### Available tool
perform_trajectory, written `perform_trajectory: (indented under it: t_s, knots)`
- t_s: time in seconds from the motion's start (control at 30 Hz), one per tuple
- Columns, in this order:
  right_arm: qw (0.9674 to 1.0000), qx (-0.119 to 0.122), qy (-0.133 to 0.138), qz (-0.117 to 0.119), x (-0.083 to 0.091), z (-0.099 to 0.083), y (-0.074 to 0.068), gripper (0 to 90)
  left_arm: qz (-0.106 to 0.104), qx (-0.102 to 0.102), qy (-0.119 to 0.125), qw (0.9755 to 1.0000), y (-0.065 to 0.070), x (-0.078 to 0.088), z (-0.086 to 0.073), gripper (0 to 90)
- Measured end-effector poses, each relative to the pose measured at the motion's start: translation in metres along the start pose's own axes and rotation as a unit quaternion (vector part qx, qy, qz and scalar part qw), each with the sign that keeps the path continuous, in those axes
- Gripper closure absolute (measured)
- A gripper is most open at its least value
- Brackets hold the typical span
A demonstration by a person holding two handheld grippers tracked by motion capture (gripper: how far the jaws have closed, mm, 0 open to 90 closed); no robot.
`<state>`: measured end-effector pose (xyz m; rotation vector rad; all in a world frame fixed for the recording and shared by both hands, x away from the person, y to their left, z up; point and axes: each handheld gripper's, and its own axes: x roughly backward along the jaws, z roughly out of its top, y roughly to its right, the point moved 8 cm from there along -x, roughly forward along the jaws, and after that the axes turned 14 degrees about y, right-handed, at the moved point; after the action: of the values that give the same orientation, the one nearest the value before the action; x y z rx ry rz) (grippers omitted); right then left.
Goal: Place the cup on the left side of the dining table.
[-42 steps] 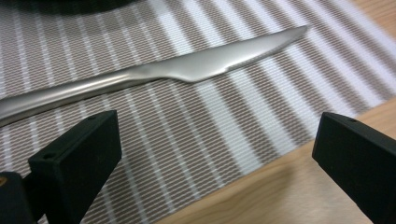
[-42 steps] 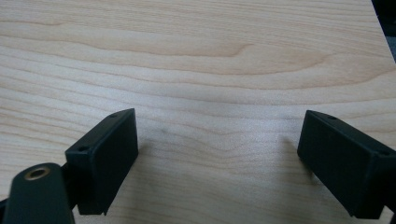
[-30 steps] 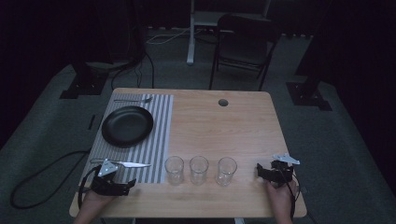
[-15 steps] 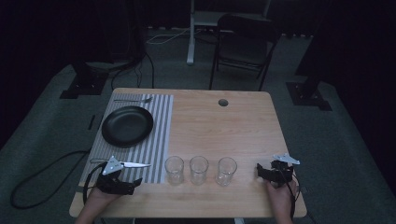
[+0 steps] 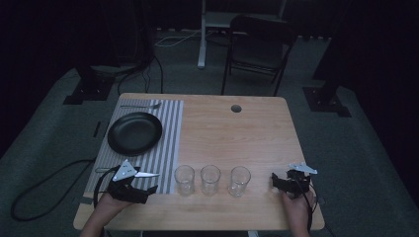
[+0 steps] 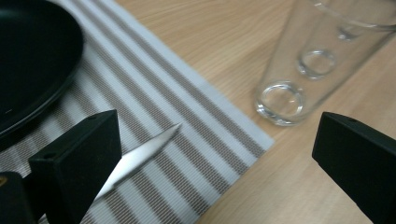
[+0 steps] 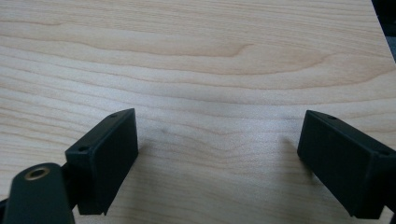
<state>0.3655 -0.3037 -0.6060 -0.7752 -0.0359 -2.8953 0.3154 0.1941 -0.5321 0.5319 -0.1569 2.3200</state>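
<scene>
Three clear glasses stand empty in a row near the table's front edge: left [image 5: 184, 179], middle [image 5: 210, 178], right [image 5: 239, 180]. A silver knife [image 5: 148, 174] lies on the front of a grey striped placemat [image 5: 169, 143]. My left gripper [image 5: 147, 184] rests at the front left, open, jaws pointing right across the knife's tip. In the left gripper view the knife blade [image 6: 140, 157] runs beside the left jaw and the nearest glass [image 6: 299, 70] stands ahead, with the gripper [image 6: 215, 163] holding nothing. My right gripper [image 5: 282, 180] sits right of the glasses, open over bare wood [image 7: 217, 163].
A black plate [image 5: 134, 133] sits on the placemat, with a fork [image 5: 141, 105] along its far edge. The wooden table [image 5: 237, 138] has a cable hole [image 5: 236, 108] near the back. A folding chair [image 5: 257, 44] stands beyond the table.
My left gripper has slid a little to the right, toward the knife's tip and the glasses. The right gripper, knife and glasses have stayed put.
</scene>
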Motion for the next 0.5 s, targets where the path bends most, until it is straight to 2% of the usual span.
perform_trajectory:
  t_s: [0.23, 0.37, 0.5]
  knots:
    - [1.0, 0.0, 0.0, 0.0, 0.0, 0.0, 0.0, 11.8, -0.021, -0.01, 0.007, 0.9997, 0.008, -0.005, 0.013, 1.8]
    - [1.0, 0.0, 0.0, 0.0, 0.0, 0.0, 0.0, 11.8, -0.024, -0.022, 0.011, 0.9994, 0.013, -0.007, 0.02, 1.8]
    - [1.0, 0.0, 0.0, 0.0, 0.0, 0.0, 0.0, 11.8, -0.036, -0.025, 0.013, 0.9989, 0.017, -0.011, 0.028, 1.8]
